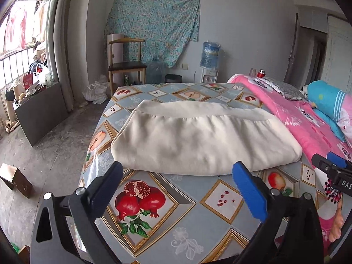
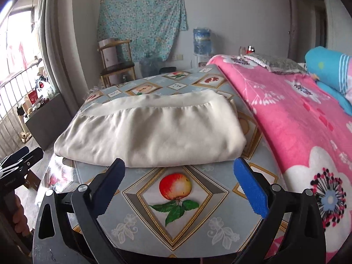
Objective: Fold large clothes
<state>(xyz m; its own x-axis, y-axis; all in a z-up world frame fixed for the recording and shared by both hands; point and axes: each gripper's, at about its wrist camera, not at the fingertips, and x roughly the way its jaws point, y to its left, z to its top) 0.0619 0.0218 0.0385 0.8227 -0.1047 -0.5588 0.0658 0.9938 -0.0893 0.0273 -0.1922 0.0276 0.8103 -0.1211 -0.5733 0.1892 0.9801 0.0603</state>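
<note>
A cream-white garment [image 1: 198, 136] lies folded into a thick rectangle on the fruit-patterned tablecloth [image 1: 187, 209]; it also shows in the right wrist view [image 2: 149, 132]. My left gripper [image 1: 178, 169] is open and empty, its blue fingertips just short of the garment's near edge. My right gripper [image 2: 179, 165] is open and empty, its fingertips at the garment's near edge. The right gripper also shows at the right edge of the left wrist view [image 1: 332, 165], and the left gripper at the left edge of the right wrist view [image 2: 22, 156].
A pink floral blanket [image 2: 297, 121] with a blue pillow [image 2: 325, 66] lies to the right of the cloth. A wooden chair [image 1: 125, 63], a water dispenser [image 1: 210, 61] and a floral sheet on the wall [image 1: 154, 26] stand behind. A window railing and clutter are at left.
</note>
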